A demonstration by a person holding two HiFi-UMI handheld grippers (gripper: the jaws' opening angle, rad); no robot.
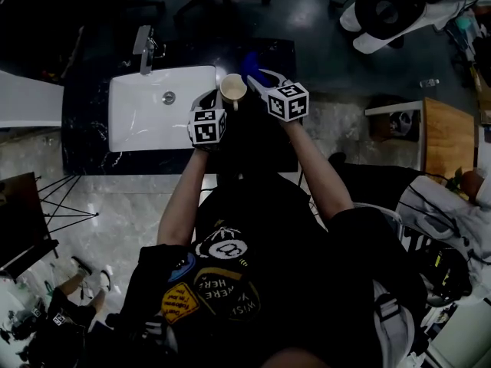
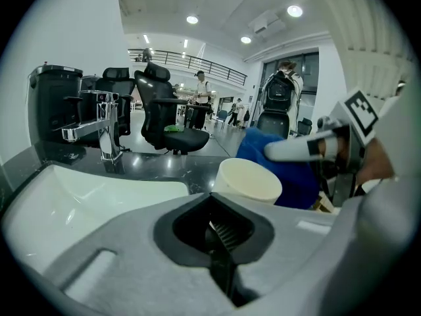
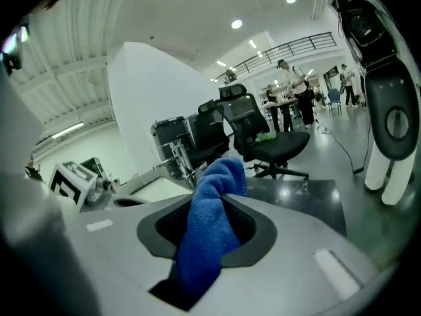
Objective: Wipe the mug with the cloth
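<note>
The left gripper point(image 2: 220, 242) has its jaws drawn close together on the near side of the mug point(image 2: 247, 182), gripping it. The mug is held tilted above the dark worktop point(image 1: 84, 140), just right of the sink point(image 1: 138, 121). The right gripper point(image 3: 205, 242) is clamped on the blue cloth point(image 3: 220, 183), whose bunched end sits just beside the mug's far side.

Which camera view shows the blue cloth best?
The right gripper view: the blue cloth is clamped in its jaws, close up. The left gripper view shows part behind the mug; the head view, a small patch.
</note>
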